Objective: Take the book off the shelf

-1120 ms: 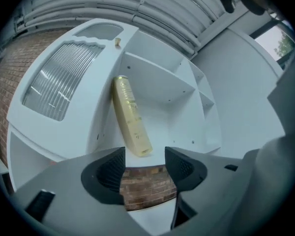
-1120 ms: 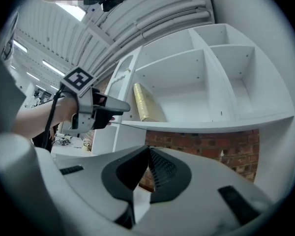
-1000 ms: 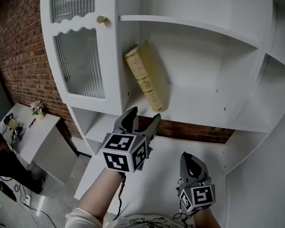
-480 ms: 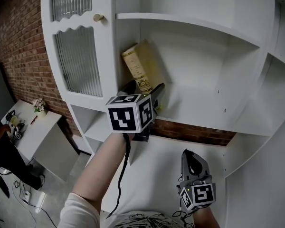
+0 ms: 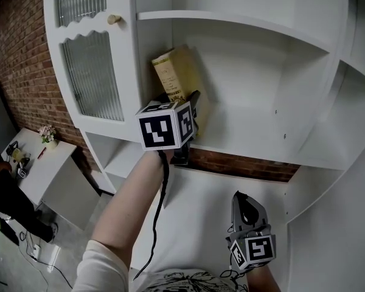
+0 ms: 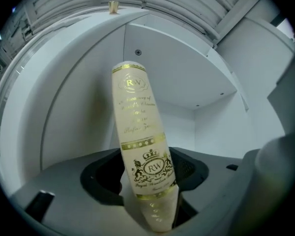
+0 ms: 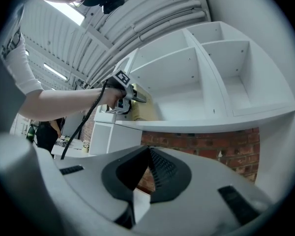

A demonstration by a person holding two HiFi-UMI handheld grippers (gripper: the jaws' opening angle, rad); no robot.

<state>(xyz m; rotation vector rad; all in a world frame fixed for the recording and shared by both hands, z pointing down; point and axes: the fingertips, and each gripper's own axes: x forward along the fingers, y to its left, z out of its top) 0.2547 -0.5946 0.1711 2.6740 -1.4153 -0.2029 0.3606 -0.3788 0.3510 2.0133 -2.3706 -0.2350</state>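
Note:
A cream book (image 5: 169, 76) with gold print on its spine leans on the white shelf (image 5: 249, 146) against the cabinet's left wall. My left gripper (image 5: 180, 100) reaches level into the shelf. Its jaws have just been closing, and they clasp the lower end of the book (image 6: 137, 132) on both sides of the spine. The left gripper (image 6: 148, 182) view shows the spine wedged between the pads. My right gripper (image 5: 241, 199) hangs low below the shelf, shut and holding nothing. From the right gripper (image 7: 147, 151) view, the left gripper (image 7: 122, 96) and the book (image 7: 141, 110) show far off.
A ribbed-glass cabinet door (image 5: 91, 72) with a round knob (image 5: 114, 19) stands left of the book. More white shelf bays (image 5: 347, 120) lie to the right. Brick wall (image 5: 18, 59) runs behind. Below left is a small white table (image 5: 36, 163) with flowers, and a person (image 5: 3, 193).
My left gripper rose from below the shelf and went forward to the book; its jaws now sit round the book's lower end. The right gripper stayed put.

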